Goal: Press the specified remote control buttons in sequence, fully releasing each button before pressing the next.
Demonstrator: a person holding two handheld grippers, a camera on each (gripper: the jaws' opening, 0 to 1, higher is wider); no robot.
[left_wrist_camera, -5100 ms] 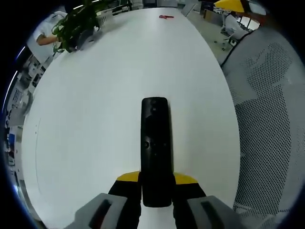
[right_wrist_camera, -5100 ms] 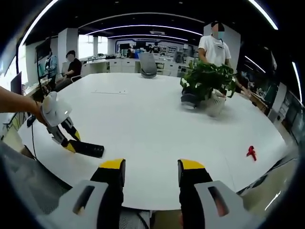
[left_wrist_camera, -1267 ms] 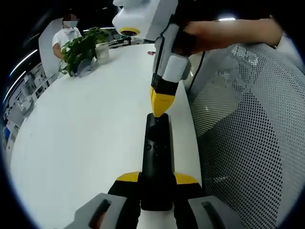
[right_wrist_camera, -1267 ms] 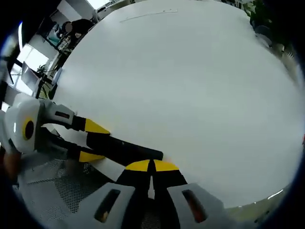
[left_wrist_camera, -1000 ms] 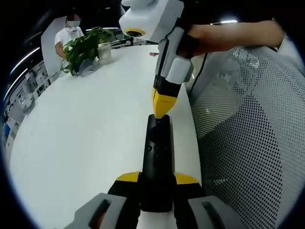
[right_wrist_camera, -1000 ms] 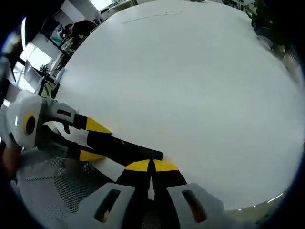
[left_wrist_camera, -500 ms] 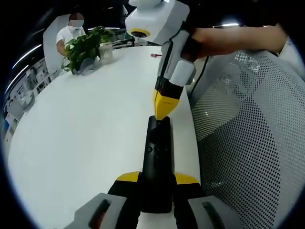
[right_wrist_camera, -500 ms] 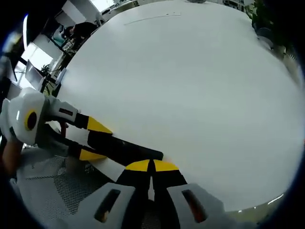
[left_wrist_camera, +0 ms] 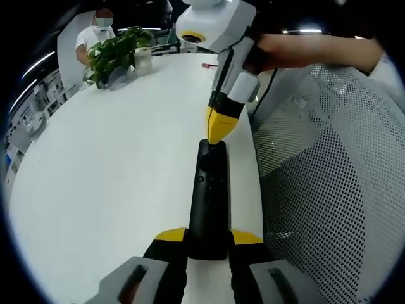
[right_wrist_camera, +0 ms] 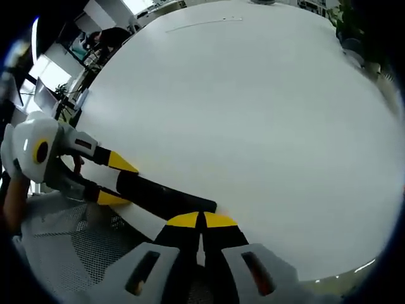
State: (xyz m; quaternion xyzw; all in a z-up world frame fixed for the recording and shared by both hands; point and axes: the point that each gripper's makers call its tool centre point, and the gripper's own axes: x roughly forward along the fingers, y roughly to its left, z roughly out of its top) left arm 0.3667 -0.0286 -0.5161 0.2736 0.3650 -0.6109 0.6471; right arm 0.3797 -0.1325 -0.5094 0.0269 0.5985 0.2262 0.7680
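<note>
The left gripper [left_wrist_camera: 207,250] clamps the remote [left_wrist_camera: 209,196] at the worktop [left_wrist_camera: 114,164] edge; the right gripper [left_wrist_camera: 219,132], jaws together, still presses its far end, unreleased.

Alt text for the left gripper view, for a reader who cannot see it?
The left gripper holds a black remote over a white table. The right gripper, jaws together, touches the remote's far end. A potted plant stands at the table's far side; a mesh chair is on the right.

Likely an open-plan office, large white meeting table [left_wrist_camera: 114,158], mesh chair [left_wrist_camera: 329,190], potted plant [left_wrist_camera: 117,54]
</note>
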